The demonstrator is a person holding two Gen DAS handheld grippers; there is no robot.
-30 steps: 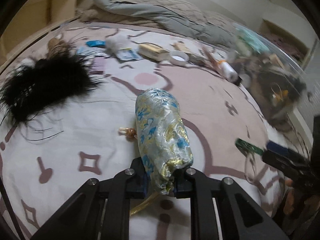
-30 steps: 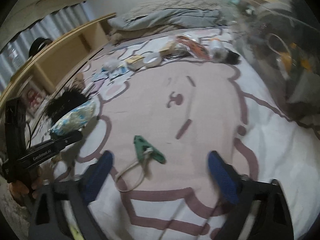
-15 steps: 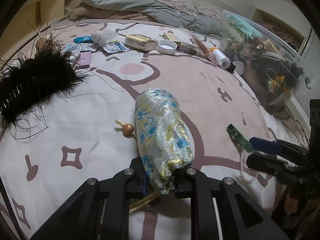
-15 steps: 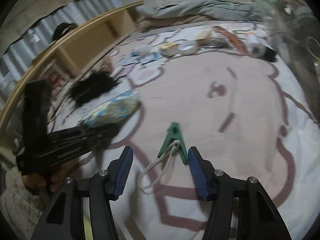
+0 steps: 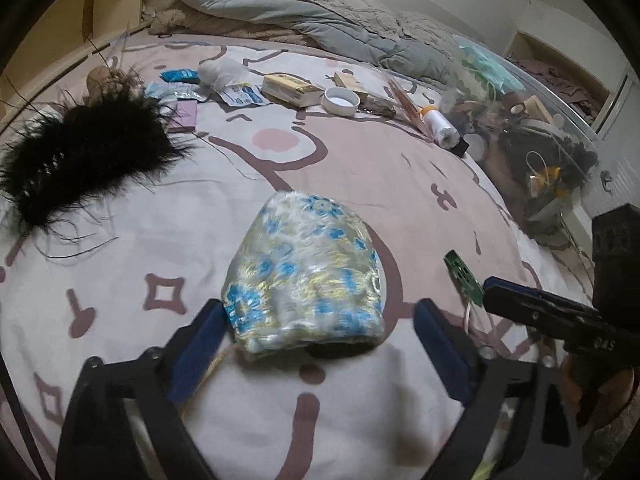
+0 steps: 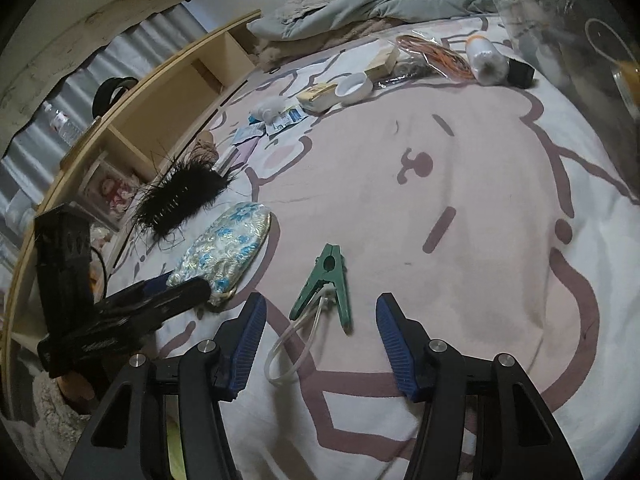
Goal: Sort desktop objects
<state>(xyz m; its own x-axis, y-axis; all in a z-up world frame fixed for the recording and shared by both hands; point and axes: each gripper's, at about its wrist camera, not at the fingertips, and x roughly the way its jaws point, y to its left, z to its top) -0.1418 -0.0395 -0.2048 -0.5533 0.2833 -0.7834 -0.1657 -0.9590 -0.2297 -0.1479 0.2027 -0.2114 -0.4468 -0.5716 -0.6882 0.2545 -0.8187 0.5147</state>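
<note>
The brocade pouch is laid flat on the bed, between the pads of the left gripper, whose jaws are opening, w/ no pad pressing it; it is judged as set down near the black feather piece for grouping. The right gripper is held part-open and empty, its jaws flanking the green clip & its white cord loop, probably lined up for a pick.
</note>
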